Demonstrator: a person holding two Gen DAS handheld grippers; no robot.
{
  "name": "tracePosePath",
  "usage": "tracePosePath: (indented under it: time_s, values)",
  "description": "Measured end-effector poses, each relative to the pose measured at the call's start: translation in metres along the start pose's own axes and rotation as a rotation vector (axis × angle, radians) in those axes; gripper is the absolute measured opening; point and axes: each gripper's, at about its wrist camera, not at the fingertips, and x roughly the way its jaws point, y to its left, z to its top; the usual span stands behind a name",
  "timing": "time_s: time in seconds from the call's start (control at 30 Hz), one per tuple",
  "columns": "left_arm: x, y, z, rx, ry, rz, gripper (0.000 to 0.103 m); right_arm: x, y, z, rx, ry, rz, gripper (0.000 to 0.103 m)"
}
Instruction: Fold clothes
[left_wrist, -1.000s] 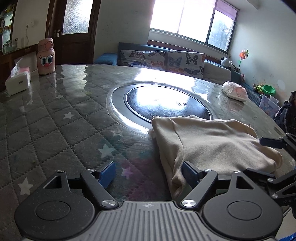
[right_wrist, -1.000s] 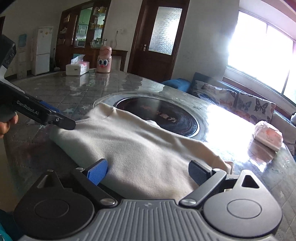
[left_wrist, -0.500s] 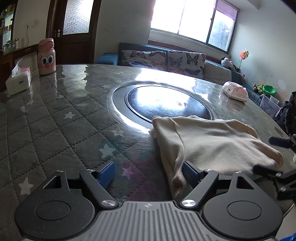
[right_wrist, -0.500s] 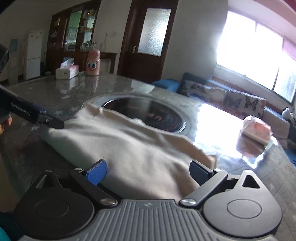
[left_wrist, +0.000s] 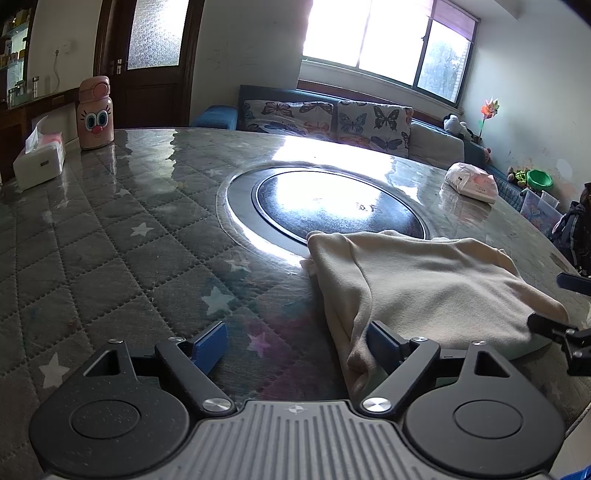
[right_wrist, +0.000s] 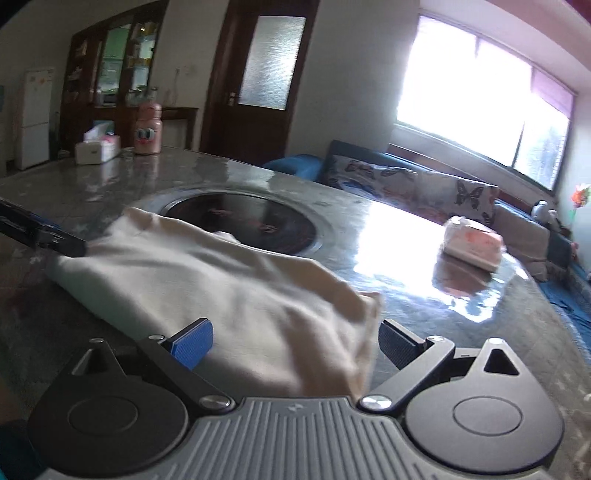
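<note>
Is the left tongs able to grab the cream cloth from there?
Probably yes: the left tongs stand open, the folded cream cloth's near edge lies just inside the right finger, nothing between.

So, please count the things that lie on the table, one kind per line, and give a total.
Cream garment: 1
Tissue box: 1
Pink cartoon bottle: 1
Soft tissue pack: 1
Total: 4
</note>
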Motion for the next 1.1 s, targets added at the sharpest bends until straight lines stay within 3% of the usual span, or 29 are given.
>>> tracePosePath:
  time_s: [0.23,0.47,0.6,0.8,0.9,1.1]
  values:
    - [0.001,0.0,0.0,0.002,0.003,0.004,0.088,-0.003,-0.014,-0.008,0.055,0.012,0.0,0.099]
    - [0.001,-0.001,0.0,0.004,0.003,0.008,0.089,0.001,-0.047,-0.017,0.11,0.04,-0.131,0.099]
    - [0.001,-0.001,0.001,0.005,0.005,0.01,0.089,0.004,-0.05,-0.025,0.118,0.061,-0.13,0.1]
    - [-0.001,-0.001,0.003,0.001,0.004,0.014,0.089,0.001,-0.044,-0.009,0.093,0.036,-0.113,0.099]
    - [-0.003,0.0,0.005,0.0,0.001,0.015,0.088,-0.002,-0.034,0.002,0.06,0.018,-0.052,0.099]
    - [-0.007,0.008,0.004,-0.012,-0.002,0.033,0.088,0.001,0.012,0.025,-0.08,0.022,0.178,0.093]
